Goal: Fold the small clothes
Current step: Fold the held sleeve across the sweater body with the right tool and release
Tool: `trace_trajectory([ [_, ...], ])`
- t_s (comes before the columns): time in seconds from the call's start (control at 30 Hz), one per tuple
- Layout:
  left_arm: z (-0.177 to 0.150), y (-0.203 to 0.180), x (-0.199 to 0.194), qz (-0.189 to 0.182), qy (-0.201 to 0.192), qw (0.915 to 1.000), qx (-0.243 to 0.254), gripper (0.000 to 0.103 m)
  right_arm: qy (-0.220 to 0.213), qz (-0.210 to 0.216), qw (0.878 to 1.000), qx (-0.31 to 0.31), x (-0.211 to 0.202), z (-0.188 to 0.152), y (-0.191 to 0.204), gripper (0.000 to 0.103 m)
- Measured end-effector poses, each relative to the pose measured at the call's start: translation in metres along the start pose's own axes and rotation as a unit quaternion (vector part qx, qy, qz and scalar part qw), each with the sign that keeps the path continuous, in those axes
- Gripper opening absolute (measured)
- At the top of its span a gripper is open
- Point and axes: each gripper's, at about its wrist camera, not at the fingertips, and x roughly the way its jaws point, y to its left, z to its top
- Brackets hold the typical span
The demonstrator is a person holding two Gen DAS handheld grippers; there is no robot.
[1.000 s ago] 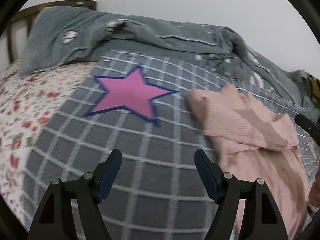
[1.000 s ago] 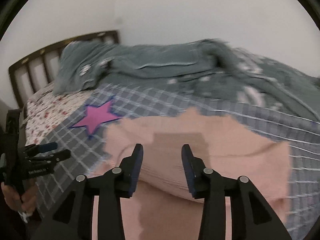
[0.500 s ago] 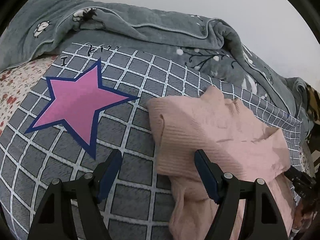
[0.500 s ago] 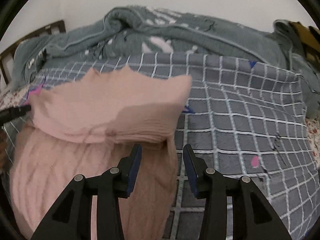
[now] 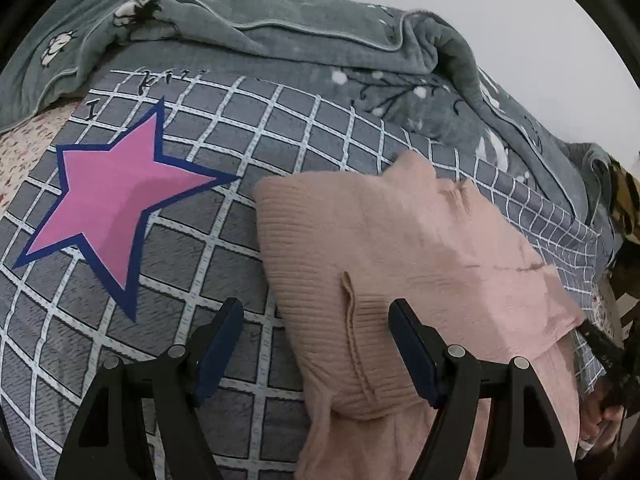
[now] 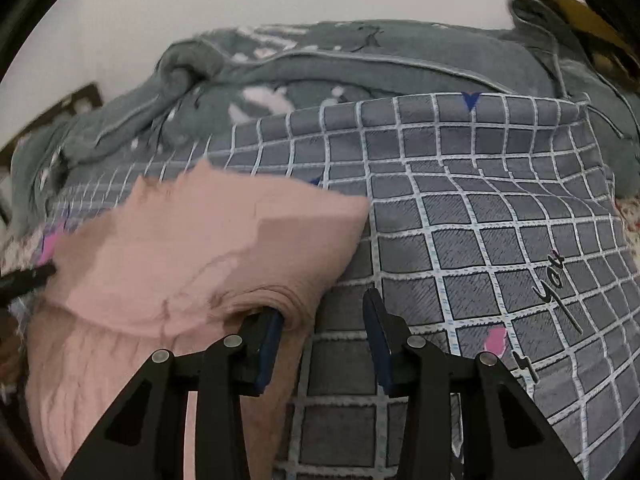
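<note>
On the bed's grey checked blanket (image 5: 280, 152), the pink ribbed-knit garment (image 5: 400, 240) lies partly folded near the front edge. Only the left view shows the big pink star (image 5: 108, 196). The left gripper (image 5: 316, 344) hangs open over the knit; the right gripper (image 6: 324, 336) is closing, one finger (image 6: 268, 336) against the rolled fold, nothing clamped.

soft, even indoor light, kinda flat, no glare. left wrist view is sharp; a faint shadow falls across the pink star (image 5: 116, 196). right wrist view is smeared with motion blur, worst on the grey quilt (image 6: 320, 64). both have heavy fisheye bending and black corners.
</note>
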Motion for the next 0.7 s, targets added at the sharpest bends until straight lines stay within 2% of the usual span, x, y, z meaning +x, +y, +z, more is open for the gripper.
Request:
trace_trajectory([
  [0.13,-0.002,0.000,-0.002,0.006,-0.004,0.9999,0.008,0.073,-0.046,0.022,0.998,-0.033,-0.032,-0.001,0.004,0.043],
  [0.23,-0.001,0.000,0.001,0.010,-0.002,0.9999,0.009,0.073,-0.085,0.049,0.995,-0.008,-0.042,0.008,0.004,0.054],
  [0.3,-0.003,-0.004,0.003,0.020,-0.003,0.9996,0.017,0.073,-0.071,0.065,0.995,0.005,-0.029,0.012,0.007,0.055],
  [0.37,-0.005,-0.008,0.003,0.035,-0.003,0.9989,0.032,0.073,-0.037,0.032,0.999,0.000,-0.005,0.012,0.013,0.055],
  [0.43,-0.007,-0.010,0.000,0.041,-0.006,0.9984,0.039,0.073,0.020,0.005,1.000,-0.003,0.019,0.005,0.015,0.051],
  [0.47,-0.009,-0.010,-0.003,0.042,-0.007,0.9983,0.040,0.073,0.033,0.012,0.999,0.001,0.024,0.004,0.013,0.046],
  [0.5,-0.010,-0.010,-0.006,0.042,-0.008,0.9983,0.040,0.073,0.032,0.023,0.999,0.009,0.020,0.004,0.010,0.045],
  [0.57,-0.015,-0.008,-0.014,0.037,-0.013,0.9986,0.034,0.073,0.003,0.024,1.000,0.018,0.005,0.005,0.005,0.045],
  [0.63,-0.020,-0.006,-0.023,0.034,-0.018,0.9989,0.028,0.073,-0.037,0.018,0.999,0.019,-0.019,0.004,0.003,0.049],
  [0.7,-0.027,-0.005,-0.033,0.033,-0.025,0.9990,0.020,0.073,-0.058,0.013,0.998,0.018,-0.037,0.002,0.003,0.053],
])
